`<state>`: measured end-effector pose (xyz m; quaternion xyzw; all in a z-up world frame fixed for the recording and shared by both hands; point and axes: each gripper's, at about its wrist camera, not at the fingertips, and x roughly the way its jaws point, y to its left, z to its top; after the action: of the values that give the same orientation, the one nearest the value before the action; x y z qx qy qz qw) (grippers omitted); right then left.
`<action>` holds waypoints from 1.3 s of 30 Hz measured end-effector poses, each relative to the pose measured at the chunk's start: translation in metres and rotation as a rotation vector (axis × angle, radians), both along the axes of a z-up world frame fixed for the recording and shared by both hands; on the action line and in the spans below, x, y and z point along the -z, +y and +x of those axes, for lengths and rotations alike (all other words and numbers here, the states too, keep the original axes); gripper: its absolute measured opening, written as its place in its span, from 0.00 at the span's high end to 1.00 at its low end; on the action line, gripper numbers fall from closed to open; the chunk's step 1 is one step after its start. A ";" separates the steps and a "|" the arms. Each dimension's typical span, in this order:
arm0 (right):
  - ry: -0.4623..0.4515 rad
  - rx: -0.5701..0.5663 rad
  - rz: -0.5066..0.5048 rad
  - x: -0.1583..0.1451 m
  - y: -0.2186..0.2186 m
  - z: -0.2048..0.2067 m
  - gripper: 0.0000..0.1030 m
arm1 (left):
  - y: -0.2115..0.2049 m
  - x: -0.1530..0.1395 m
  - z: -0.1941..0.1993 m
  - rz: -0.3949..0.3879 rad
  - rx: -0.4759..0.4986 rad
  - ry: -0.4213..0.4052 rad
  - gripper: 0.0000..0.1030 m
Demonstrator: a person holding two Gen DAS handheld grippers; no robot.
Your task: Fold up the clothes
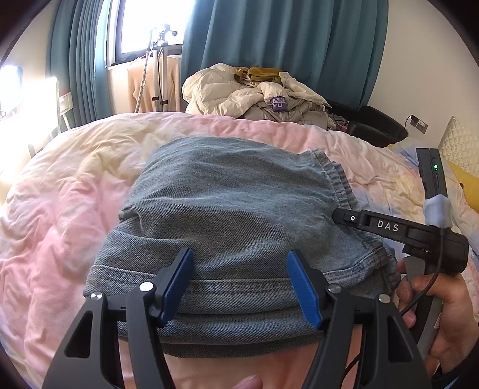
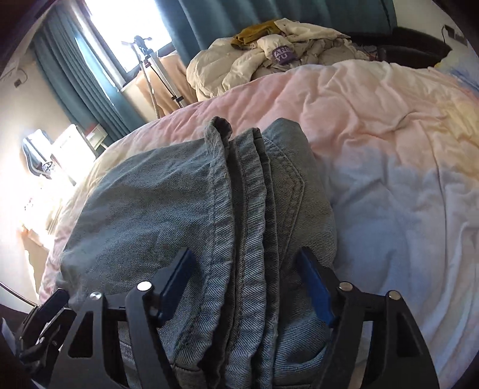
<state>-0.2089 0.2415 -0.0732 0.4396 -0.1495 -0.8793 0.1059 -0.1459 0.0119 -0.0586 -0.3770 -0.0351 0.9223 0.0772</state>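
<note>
Denim jeans (image 1: 236, 215) lie folded into a thick stack on the pink duvet (image 1: 60, 215), and serve here as the reference point. Nearest the left wrist camera, the left gripper (image 1: 239, 287) hangs over the near hemmed edge of the jeans. Its blue pads (image 1: 179, 281) stand apart at either side of the stitched hem, and no pad presses the cloth. In the right wrist view, the right gripper (image 2: 244, 287) straddles the stacked layer edges of the jeans (image 2: 239, 209). Its fingers are spread and clear of the denim, with the folded ridges between them. At the right edge of the jeans, the person's hand (image 1: 443, 314) holds the right gripper's handle. Its black body marked "DAS" reaches over the seamed right corner of the stack.

To the left of the jeans and beyond their far edge, the duvet is bare and wrinkled. To their right, in the right wrist view, pale duvet (image 2: 389, 179) extends unobstructed. Behind the jeans, past the bed's far edge, a pile of cream bedding and clothes (image 1: 254, 92) rests in front of teal curtains (image 1: 284, 45). To the left of that pile stands a stand (image 1: 155, 68) at the bright window (image 1: 149, 24).
</note>
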 end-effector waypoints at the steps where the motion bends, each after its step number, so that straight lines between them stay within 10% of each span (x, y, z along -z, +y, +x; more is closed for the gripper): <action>1: 0.008 -0.009 -0.001 -0.004 -0.001 0.002 0.63 | -0.001 -0.001 0.000 0.003 -0.002 0.001 0.35; 2: 0.016 -0.019 -0.002 -0.008 -0.002 0.004 0.79 | -0.002 -0.003 0.001 0.006 -0.004 0.002 0.35; 6: 0.104 -0.026 0.048 -0.037 -0.006 0.018 0.88 | -0.013 -0.013 0.005 0.029 -0.040 0.032 0.35; 19: -0.073 0.056 -0.127 0.019 0.039 -0.007 0.83 | -0.078 -0.020 -0.018 0.062 -0.082 -0.072 0.32; 25: -0.057 0.059 -0.134 0.019 0.040 -0.003 0.82 | -0.087 -0.005 -0.036 0.120 -0.034 -0.157 0.05; 39: -0.051 0.046 -0.266 0.018 0.047 -0.002 0.46 | -0.102 0.053 -0.078 0.265 -0.078 -0.355 0.00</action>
<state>-0.2106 0.2890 -0.0909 0.4404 -0.2775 -0.8424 0.1391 -0.2238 -0.0903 -0.1113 -0.5185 -0.1835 0.8310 0.0829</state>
